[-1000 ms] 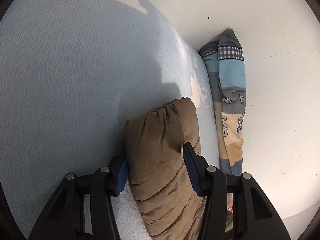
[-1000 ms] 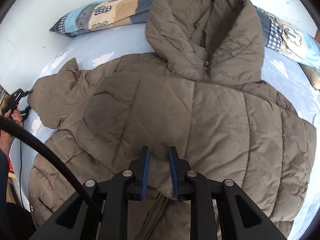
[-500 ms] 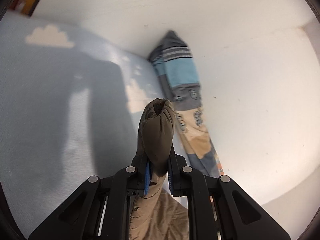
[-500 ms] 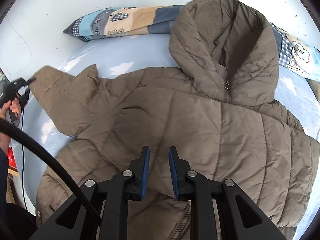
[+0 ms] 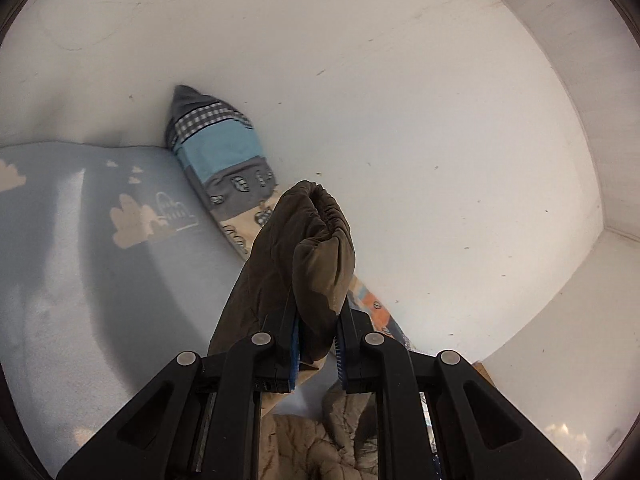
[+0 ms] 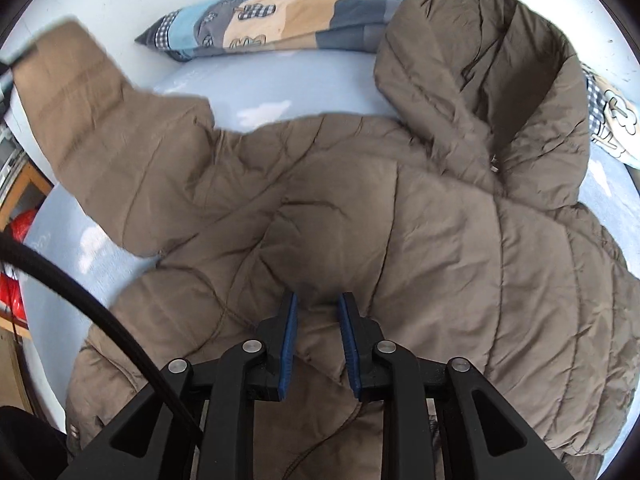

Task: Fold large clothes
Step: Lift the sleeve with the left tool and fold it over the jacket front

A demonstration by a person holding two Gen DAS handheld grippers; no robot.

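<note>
A brown quilted hooded jacket (image 6: 420, 240) lies front up on the bed, hood (image 6: 500, 80) toward the far wall. My left gripper (image 5: 318, 320) is shut on the elastic cuff of its sleeve (image 5: 320, 240) and holds it up off the bed. In the right wrist view that sleeve (image 6: 112, 140) hangs raised at the left, blurred. My right gripper (image 6: 318, 320) points down at the jacket's front, its blue pads pinching a fold of fabric by the front edge.
A patchwork pillow (image 5: 224, 160) lies along the white wall (image 5: 400, 80). The bed has a light blue sheet with clouds (image 5: 80, 280). A black cable (image 6: 80, 280) crosses the left. Wooden furniture (image 6: 28, 184) and something red (image 6: 20, 228) stand beyond the bed's left edge.
My left gripper closed on the sleeve cuff and lifted it high off the bed, rolling as it rose. The right gripper slid a little leftward over the jacket's front.
</note>
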